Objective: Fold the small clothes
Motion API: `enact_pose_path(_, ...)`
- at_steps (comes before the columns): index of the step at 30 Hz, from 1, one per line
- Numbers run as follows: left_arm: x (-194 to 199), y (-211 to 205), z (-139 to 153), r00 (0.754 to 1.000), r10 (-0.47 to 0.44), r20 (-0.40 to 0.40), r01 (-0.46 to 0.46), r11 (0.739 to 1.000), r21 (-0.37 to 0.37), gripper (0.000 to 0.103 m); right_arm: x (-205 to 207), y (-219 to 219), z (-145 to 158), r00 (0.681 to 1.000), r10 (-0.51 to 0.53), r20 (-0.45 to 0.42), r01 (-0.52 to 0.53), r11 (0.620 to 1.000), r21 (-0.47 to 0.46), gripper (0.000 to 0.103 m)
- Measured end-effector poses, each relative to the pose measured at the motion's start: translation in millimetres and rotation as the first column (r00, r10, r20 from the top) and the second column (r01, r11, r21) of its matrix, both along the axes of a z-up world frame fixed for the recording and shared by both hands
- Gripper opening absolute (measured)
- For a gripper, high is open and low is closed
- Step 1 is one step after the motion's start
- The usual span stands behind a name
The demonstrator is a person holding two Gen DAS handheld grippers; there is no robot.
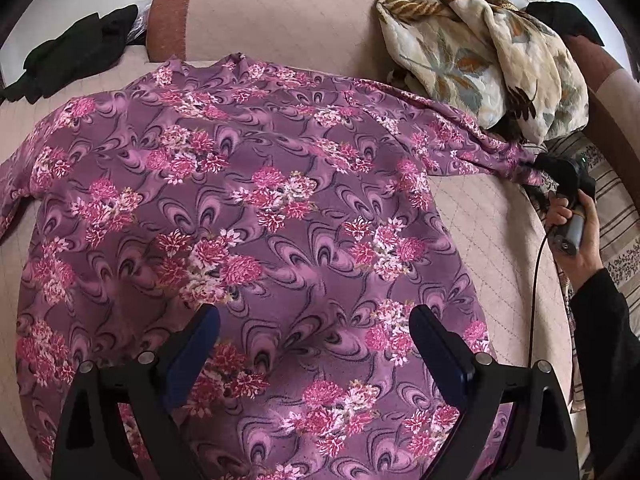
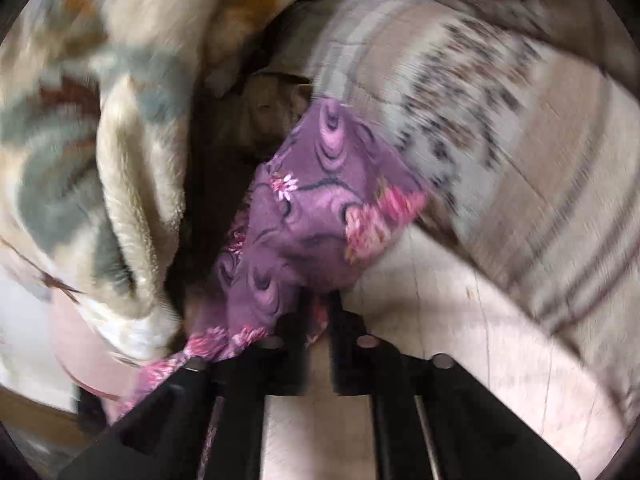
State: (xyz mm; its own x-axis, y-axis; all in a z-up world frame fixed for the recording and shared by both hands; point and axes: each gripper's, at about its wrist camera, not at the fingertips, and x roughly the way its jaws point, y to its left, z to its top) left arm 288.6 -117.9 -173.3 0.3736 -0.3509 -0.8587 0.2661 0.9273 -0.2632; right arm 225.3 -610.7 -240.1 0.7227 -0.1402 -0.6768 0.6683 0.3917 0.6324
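1. While your left tool [image 1: 314,344] hangs over the lower middle of the purple flowered shirt [image 1: 248,216], its two fingers stand wide apart with nothing between them.
2. You have the shirt spread flat on the pale pink quilted bed [image 1: 492,216], collar toward the far side and one sleeve [image 1: 472,140] stretched out to the right.
3. Your right tool [image 2: 316,300] has its fingers drawn close together and clamped on the end of that sleeve [image 2: 316,208]; purple cloth bunches up just past the tips, though this view is blurred.
4. From the left camera you can see your right hand [image 1: 580,236] gripping the tool's handle at the sleeve's end, a black cable trailing from it.
5. Just beyond the sleeve lies a cream blanket with a leaf print [image 1: 484,48], and a striped cloth [image 1: 616,216] sits beside your hand.
6. Far left of the collar you have a dark garment [image 1: 76,52] lying well apart from the shirt.
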Motion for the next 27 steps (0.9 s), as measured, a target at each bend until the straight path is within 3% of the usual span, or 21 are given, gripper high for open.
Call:
enact_pose_path(1,-1,2,0,1.0,0.003,-0.003,-0.003,1.0,-0.004,0.097,-6,0,0,1.0,-0.02,0.015,0.02,1.0,0.002,0.078)
enact_pose_path(4,1,1,1,1.0,0.004,-0.002,-0.004,1.0,-0.011,0.097,-1,0,-1,1.0,0.008,-0.01,-0.008,0.999,-0.042,0.073)
enact_pose_path(5,1,0,1,1.0,0.002,0.0,-0.002,1.0,-0.009,0.097,5,-3,-3,0.999,0.017,-0.035,-0.019,0.999,-0.045,0.058)
enact_pose_path(6,2,-1,0,1.0,0.001,0.001,-0.001,1.0,-0.007,0.097,16,-5,-9,0.998,0.045,-0.047,-0.046,0.998,-0.03,0.036)
enact_pose_path(8,4,-2,-1,1.0,0.001,-0.002,-0.001,1.0,-0.004,0.097,35,2,-11,0.993,0.058,-0.105,-0.063,0.997,-0.046,0.019)
enact_pose_path(9,4,-2,-2,1.0,0.002,-0.005,-0.002,1.0,-0.002,0.097,38,6,-9,0.988,0.04,-0.148,-0.054,0.994,-0.095,0.005)
enact_pose_path(13,6,4,3,1.0,0.015,-0.005,-0.015,1.0,-0.02,0.097,24,42,31,0.992,0.025,-0.121,-0.057,0.962,-0.266,0.005)
enact_pose_path(16,8,13,12,1.0,0.031,0.001,-0.031,0.999,-0.045,0.097,3,114,81,0.988,0.129,-0.088,-0.154,0.885,-0.439,0.005)
enact_pose_path(20,11,34,29,0.998,0.063,0.0,-0.063,0.994,-0.091,0.097,-15,230,135,0.934,0.344,-0.095,-0.325,0.711,-0.624,0.005)
enact_pose_path(25,14,84,39,0.988,0.148,-0.033,-0.151,0.98,-0.133,0.097,-16,356,145,0.8,0.585,-0.133,-0.499,0.527,-0.687,0.005)
enact_pose_path(27,15,102,35,0.982,0.18,-0.053,-0.186,0.971,-0.151,0.097,-14,406,122,0.714,0.68,-0.168,-0.604,0.478,-0.637,0.005)
